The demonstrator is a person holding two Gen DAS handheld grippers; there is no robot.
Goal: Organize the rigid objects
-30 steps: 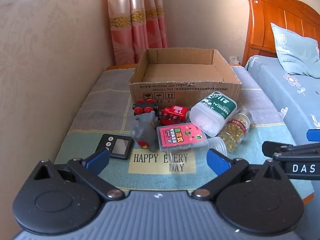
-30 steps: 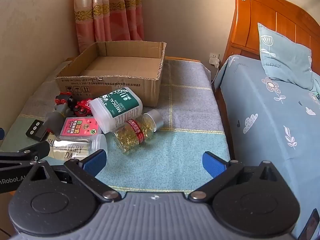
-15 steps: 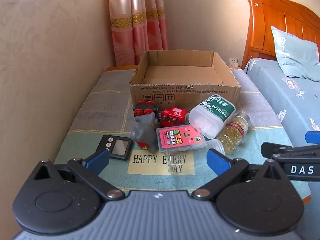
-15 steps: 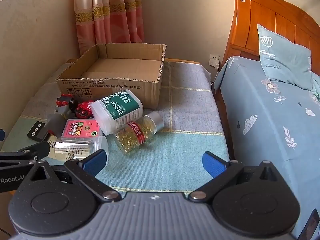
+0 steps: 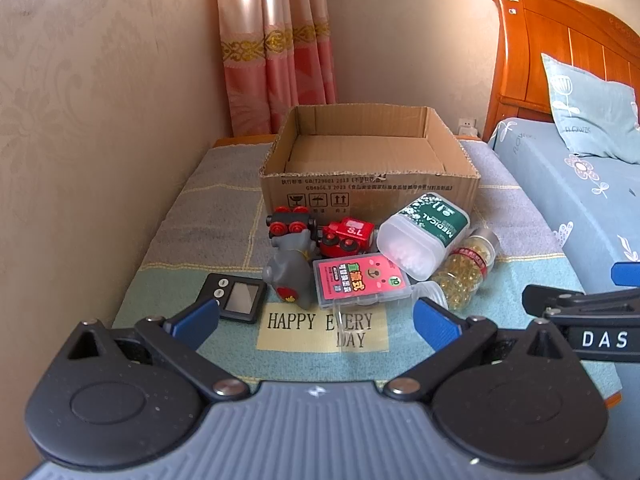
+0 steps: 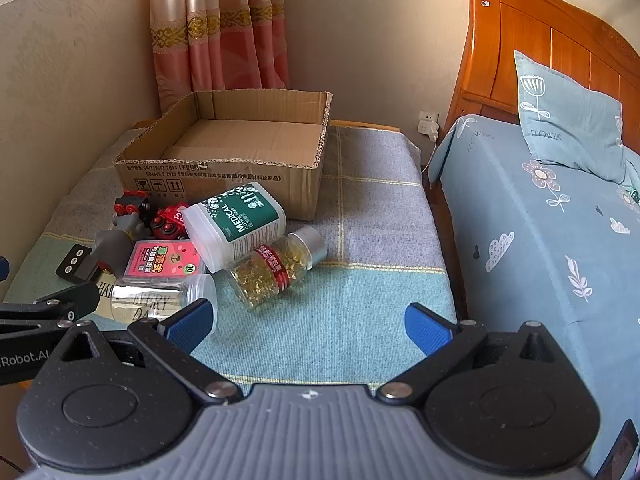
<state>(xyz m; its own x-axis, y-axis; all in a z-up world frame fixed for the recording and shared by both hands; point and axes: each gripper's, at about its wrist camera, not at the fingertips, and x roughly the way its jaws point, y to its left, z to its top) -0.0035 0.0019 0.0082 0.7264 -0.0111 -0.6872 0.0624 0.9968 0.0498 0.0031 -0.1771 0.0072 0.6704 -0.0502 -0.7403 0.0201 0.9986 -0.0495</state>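
An open, empty cardboard box (image 5: 370, 178) (image 6: 224, 168) stands at the back of the table. In front of it lies a pile: a green-labelled medical jar (image 5: 424, 232) (image 6: 236, 224), a bottle of yellow capsules (image 5: 468, 268) (image 6: 276, 272), a pink card case (image 5: 360, 280) (image 6: 164, 260), a clear jar (image 6: 164, 298), a grey figurine (image 5: 290, 272), red toy vehicles (image 5: 348, 236) and a small black scale (image 5: 236, 298). My left gripper (image 5: 316, 320) is open and empty, short of the pile. My right gripper (image 6: 310, 326) is open and empty, right of the pile.
The table carries a blue and grey cloth (image 6: 360, 240) with a "HAPPY EVERY DAY" patch (image 5: 320, 326). A wall (image 5: 80, 160) runs along the left. A bed (image 6: 540, 240) with a wooden headboard stands close on the right. A curtain hangs behind the box.
Both grippers have drawn back and risen slightly, so the pile and box sit a little farther off. Both stay open. No object has moved.
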